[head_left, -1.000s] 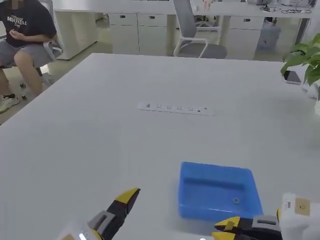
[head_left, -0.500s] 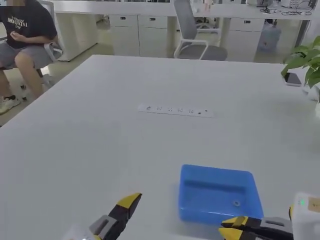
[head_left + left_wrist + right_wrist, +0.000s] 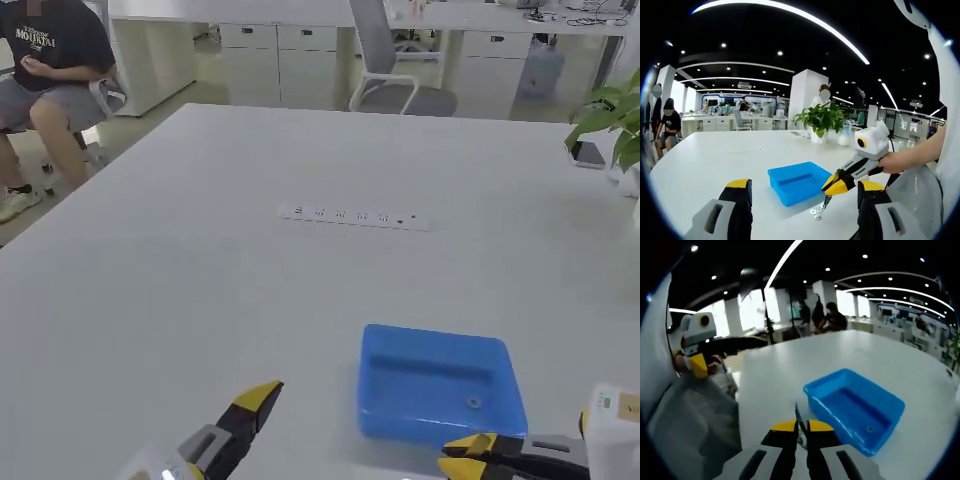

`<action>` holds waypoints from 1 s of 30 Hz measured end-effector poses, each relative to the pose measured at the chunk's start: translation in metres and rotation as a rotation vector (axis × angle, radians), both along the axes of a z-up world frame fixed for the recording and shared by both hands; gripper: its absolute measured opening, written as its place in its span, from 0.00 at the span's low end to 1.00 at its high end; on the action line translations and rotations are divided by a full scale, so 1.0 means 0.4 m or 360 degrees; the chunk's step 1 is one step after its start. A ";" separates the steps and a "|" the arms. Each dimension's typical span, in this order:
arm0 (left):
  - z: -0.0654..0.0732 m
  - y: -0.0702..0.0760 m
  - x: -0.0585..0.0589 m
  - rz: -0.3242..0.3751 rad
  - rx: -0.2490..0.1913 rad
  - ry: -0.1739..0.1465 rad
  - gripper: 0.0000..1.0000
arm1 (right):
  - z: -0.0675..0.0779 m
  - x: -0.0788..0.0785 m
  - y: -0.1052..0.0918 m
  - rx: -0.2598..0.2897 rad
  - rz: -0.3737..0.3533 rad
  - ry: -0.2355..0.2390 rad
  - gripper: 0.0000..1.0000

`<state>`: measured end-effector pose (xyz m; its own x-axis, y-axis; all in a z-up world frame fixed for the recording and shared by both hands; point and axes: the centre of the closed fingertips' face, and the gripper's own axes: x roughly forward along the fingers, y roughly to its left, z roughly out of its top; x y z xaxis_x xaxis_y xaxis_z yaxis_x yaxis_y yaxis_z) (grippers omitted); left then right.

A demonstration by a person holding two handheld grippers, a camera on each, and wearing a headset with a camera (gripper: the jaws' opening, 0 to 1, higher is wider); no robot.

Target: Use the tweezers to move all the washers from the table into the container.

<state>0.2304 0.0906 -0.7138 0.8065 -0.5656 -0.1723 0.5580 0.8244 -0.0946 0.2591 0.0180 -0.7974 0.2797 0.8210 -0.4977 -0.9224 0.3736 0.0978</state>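
Right gripper [image 3: 798, 426] is clamped on the tweezers [image 3: 796, 412], left gripper [image 3: 805, 186] gapes wide and empty, washers [image 3: 816, 214] lie by the bench's near edge just beside the blue container [image 3: 440, 422], and they look tiny, light, slick and flat, so I'd guess pinch each across its rim.
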 end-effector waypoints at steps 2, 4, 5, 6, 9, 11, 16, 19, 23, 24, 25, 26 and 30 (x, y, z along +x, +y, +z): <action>-0.002 0.002 0.000 0.0005 0.0001 0.0007 0.88 | -0.004 -0.001 0.003 -0.0056 0.0030 -0.0055 0.03; -0.002 0.002 0.000 0.0006 -0.0002 0.0008 0.88 | -0.012 0.000 0.004 -0.0102 0.0042 -0.0093 0.03; -0.002 0.002 0.000 0.0007 -0.0003 0.0009 0.88 | -0.014 0.002 0.005 -0.0111 0.0047 -0.0109 0.04; -0.002 0.003 0.000 0.0008 -0.0002 0.0008 0.88 | -0.017 0.003 0.005 -0.0127 0.0055 -0.0122 0.04; -0.004 0.002 0.000 0.0004 0.0000 0.0014 0.87 | -0.023 0.007 0.009 -0.0130 0.0056 -0.0118 0.04; -0.005 0.001 0.000 0.0003 0.0007 0.0016 0.87 | -0.021 0.014 0.010 -0.0136 0.0040 -0.0113 0.03; -0.003 0.003 0.001 0.0011 0.0002 0.0013 0.87 | -0.022 0.034 0.002 -0.0035 -0.0150 0.0080 0.02; -0.004 0.004 0.001 0.0013 0.0004 0.0013 0.87 | -0.018 0.038 -0.007 -0.0013 -0.0188 0.0129 0.02; -0.002 0.003 0.001 0.0015 0.0001 0.0012 0.87 | 0.024 0.033 -0.012 0.0073 -0.0196 0.0159 0.03; -0.002 0.003 0.001 0.0014 -0.0001 0.0013 0.87 | 0.035 0.037 -0.018 0.0074 -0.0210 0.0153 0.03; -0.001 0.002 0.001 0.0013 -0.0001 0.0012 0.87 | 0.043 0.039 -0.020 0.0079 -0.0219 0.0146 0.03; -0.001 0.002 0.001 0.0010 -0.0001 0.0013 0.87 | 0.055 0.042 -0.023 0.0089 -0.0221 0.0142 0.03; -0.002 0.001 0.001 0.0006 0.0002 0.0013 0.87 | 0.099 0.056 -0.029 0.0136 -0.0240 0.0116 0.03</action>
<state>0.2306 0.0909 -0.7147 0.8070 -0.5626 -0.1798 0.5543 0.8265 -0.0981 0.2813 0.0064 -0.7578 0.3687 0.8127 -0.4512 -0.8458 0.4947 0.1999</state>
